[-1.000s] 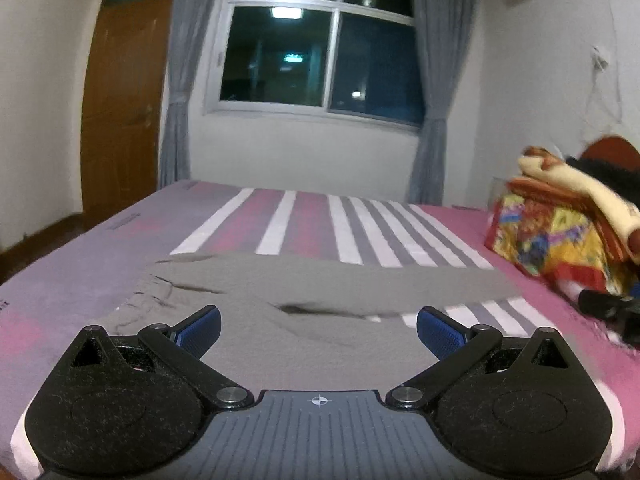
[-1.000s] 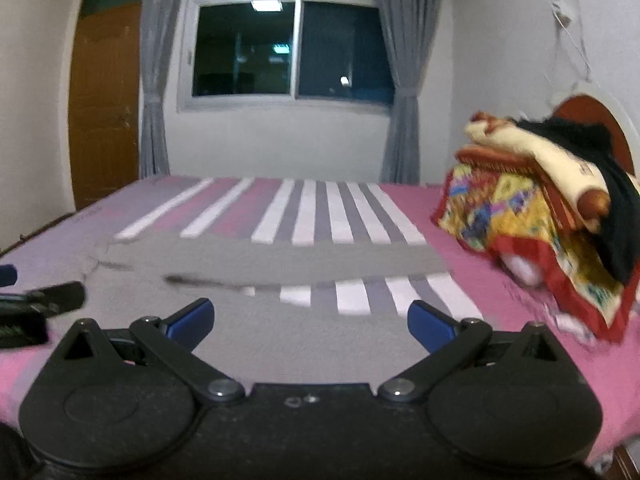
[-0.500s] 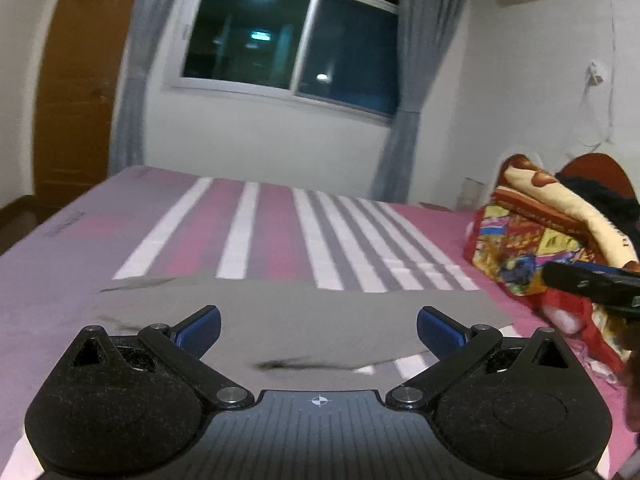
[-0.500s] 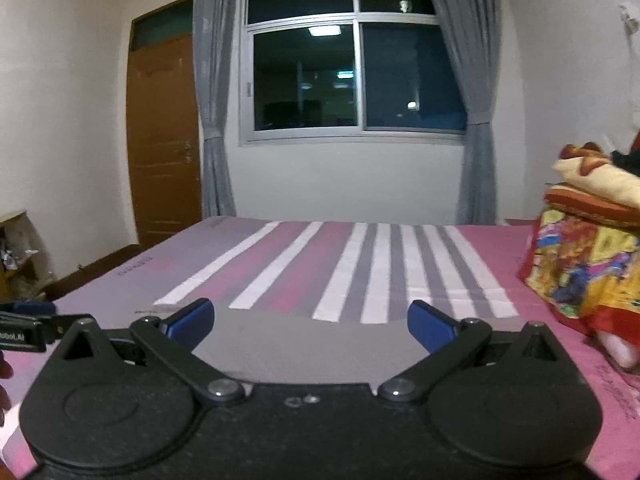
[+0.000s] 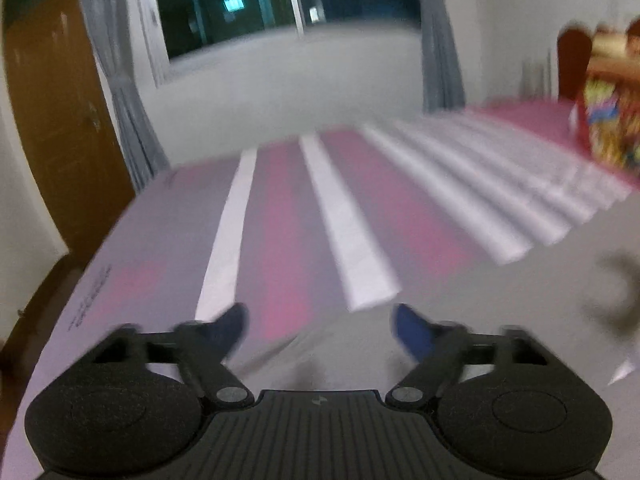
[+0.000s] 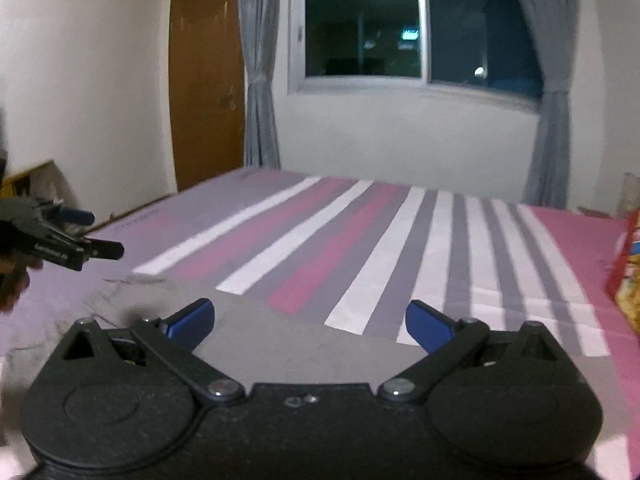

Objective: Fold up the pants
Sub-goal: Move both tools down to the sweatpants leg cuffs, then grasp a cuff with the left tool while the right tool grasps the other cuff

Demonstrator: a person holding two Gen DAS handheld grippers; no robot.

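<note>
Grey pants (image 6: 288,344): flat on the striped bed (image 6: 360,248), near its front edge; most of the garment is cut off behind the tool bodies. In the left wrist view the pants (image 5: 500,320) are smeared by motion blur and their outline is unclear. Left tool (image 5: 320,326): jaws partly apart and just been closing, above the cloth edge, nothing pinched. Right tool (image 6: 310,320): jaws wide, empty, over the cloth. Colourful bedding (image 6: 630,276): at the bed's right edge, mostly cropped.
</note>
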